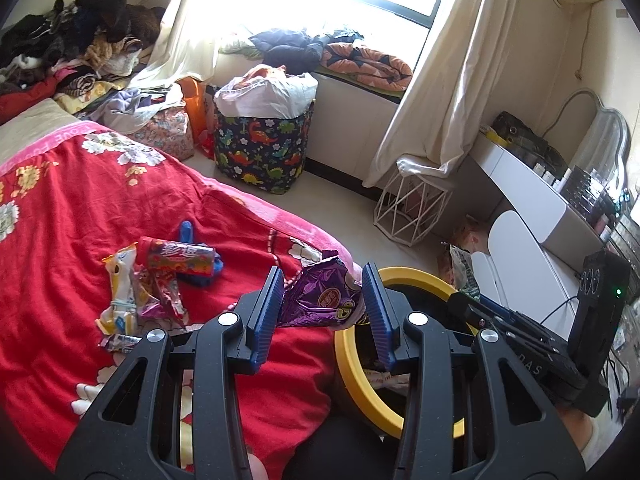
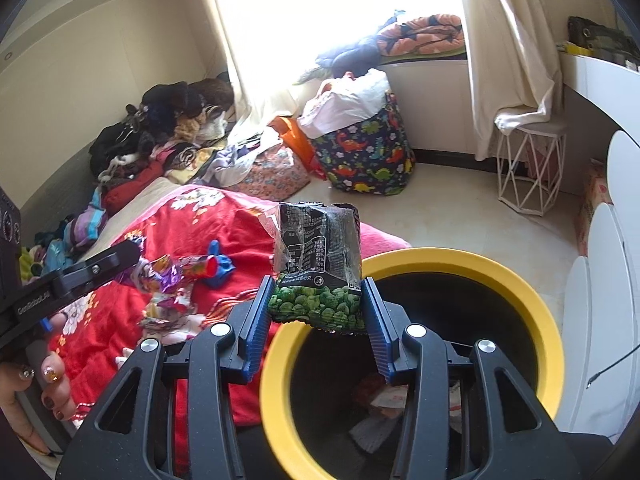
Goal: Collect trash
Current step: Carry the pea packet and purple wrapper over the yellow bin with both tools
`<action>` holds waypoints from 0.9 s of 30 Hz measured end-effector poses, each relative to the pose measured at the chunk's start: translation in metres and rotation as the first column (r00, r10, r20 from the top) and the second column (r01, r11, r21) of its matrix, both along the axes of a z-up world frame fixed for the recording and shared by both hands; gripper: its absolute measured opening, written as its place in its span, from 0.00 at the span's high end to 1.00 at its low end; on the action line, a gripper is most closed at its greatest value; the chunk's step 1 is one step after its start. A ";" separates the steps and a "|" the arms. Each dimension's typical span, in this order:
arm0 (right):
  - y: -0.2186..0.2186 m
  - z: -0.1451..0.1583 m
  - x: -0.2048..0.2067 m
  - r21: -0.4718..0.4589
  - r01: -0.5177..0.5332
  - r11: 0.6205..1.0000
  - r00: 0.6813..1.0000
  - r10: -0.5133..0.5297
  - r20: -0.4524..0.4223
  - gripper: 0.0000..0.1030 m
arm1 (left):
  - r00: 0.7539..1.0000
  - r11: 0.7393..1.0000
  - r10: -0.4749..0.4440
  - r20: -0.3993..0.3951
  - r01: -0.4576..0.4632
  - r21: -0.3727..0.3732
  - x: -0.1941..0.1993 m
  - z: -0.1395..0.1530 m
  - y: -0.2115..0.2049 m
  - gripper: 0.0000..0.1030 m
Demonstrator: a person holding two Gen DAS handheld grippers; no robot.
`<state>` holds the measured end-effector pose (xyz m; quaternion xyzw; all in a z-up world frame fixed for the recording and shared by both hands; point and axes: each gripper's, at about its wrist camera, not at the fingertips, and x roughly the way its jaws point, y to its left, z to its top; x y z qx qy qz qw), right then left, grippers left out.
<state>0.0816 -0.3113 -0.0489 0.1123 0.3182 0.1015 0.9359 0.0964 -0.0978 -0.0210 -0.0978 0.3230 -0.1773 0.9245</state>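
Observation:
My left gripper (image 1: 323,292) is shut on a crumpled purple foil wrapper (image 1: 320,298), held at the bed's edge beside the yellow-rimmed black bin (image 1: 352,376). My right gripper (image 2: 317,300) is shut on a black snack bag printed with green peas (image 2: 318,268), held over the near rim of the same bin (image 2: 500,268). Paper scraps lie at the bin's bottom (image 2: 384,404). Several more wrappers (image 1: 156,284) and a blue toy (image 1: 188,234) lie on the red floral blanket (image 1: 80,220). The right gripper's body (image 1: 540,344) shows at the right edge of the left wrist view.
A dinosaur-print hamper (image 1: 262,148) stuffed with laundry stands on the pale floor by the window. A white wire stool (image 1: 412,204) sits under the curtain. A white desk (image 1: 532,192) runs along the right wall. Clothes (image 1: 68,48) are piled at the bed's far end.

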 end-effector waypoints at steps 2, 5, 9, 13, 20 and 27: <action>-0.007 -0.001 0.000 0.004 0.014 1.000 1.000 -0.014 -0.004 0.59 | 1.000 1.000 -0.013 -0.002 0.013 0.005 -0.001 -0.001 -0.006 0.67; -0.014 -0.003 -0.001 0.000 0.039 0.999 0.999 -0.039 -0.007 0.59 | 1.000 0.999 -0.030 -0.006 0.030 0.012 -0.002 -0.003 -0.014 0.67; -0.024 -0.005 -0.003 -0.007 0.062 0.998 0.998 -0.062 -0.007 0.59 | 0.999 0.999 -0.050 -0.011 0.051 0.020 -0.003 -0.005 -0.023 0.67; -0.031 -0.006 -0.005 -0.013 0.080 0.997 0.997 -0.080 -0.009 0.59 | 0.997 0.997 -0.070 -0.014 0.070 0.028 -0.004 -0.006 -0.031 0.67; -0.044 -0.012 -0.005 -0.009 0.114 0.993 0.993 -0.115 -0.026 0.59 | 0.995 0.994 -0.101 -0.024 0.102 0.040 -0.005 -0.011 -0.044 0.67; -0.052 -0.016 -0.004 -0.002 0.135 0.991 0.990 -0.135 -0.043 0.59 | 0.989 0.988 -0.140 -0.038 0.142 0.057 -0.005 -0.018 -0.058 0.67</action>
